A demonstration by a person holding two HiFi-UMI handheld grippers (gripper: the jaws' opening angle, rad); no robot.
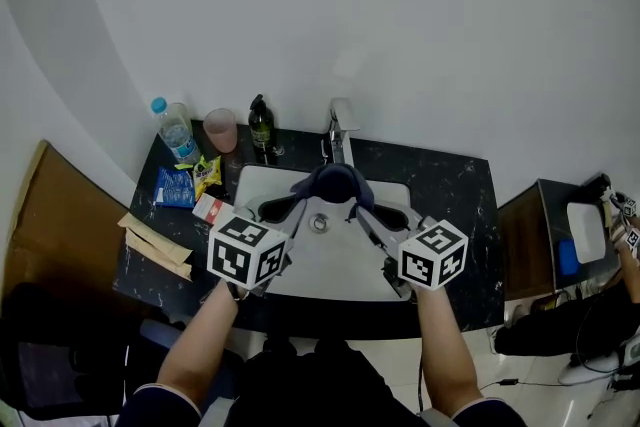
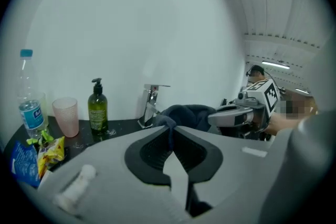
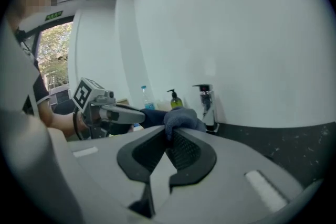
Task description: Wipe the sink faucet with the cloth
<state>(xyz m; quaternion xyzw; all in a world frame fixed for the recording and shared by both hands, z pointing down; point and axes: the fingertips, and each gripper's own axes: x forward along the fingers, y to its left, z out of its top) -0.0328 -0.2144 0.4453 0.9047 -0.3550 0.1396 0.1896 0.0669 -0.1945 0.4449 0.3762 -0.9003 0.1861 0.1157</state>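
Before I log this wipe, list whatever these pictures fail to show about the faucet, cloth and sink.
- Contact: in the head view the cloth covers the end of the faucet spout, so touching or apart cannot be told.
- Basin of the sink: the left gripper and right gripper block it in their own views.
- Label on the green bottle: too small to read in every view.
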